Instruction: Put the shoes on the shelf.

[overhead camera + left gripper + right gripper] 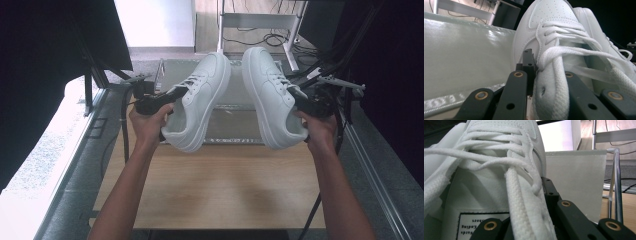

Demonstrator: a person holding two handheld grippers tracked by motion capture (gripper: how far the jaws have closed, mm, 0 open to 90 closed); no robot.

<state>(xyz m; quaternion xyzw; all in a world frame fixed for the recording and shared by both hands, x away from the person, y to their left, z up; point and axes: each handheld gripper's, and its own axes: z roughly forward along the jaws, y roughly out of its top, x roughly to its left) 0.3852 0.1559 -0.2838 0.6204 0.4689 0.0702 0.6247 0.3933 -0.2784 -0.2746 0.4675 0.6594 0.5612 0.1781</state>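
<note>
- The wooden table (210,185) runs away from the person, and at its far end stands a translucent, metal-framed rack (235,122); both shoes hang in the air above that far end, clear of the wood.
- The left shoe (200,102) is a white lace-up sneaker, tilted with its toe pointing away and its sole turned toward the other shoe. The right shoe (272,97) mirrors it, sole inward, and the two are near each other at the toes but apart.
- The left gripper (162,100) is clamped on the left shoe's collar: in the left gripper view one jaw presses the outer side wall and the other sits inside the opening, with the padded edge (554,82) squeezed between them.
- The right gripper (312,105) bites its own shoe the same way, jaws closed over the collar edge (524,205) beside the tongue label (482,223).
- I judge the step in hand to be carrying the pair to the rack. To do it well, keep both clamps firm, since only a thin edge is held and the heavy soles can swing.
- Level each shoe before lowering, and watch the loose laces (584,53) so they do not snag the frame.
</note>
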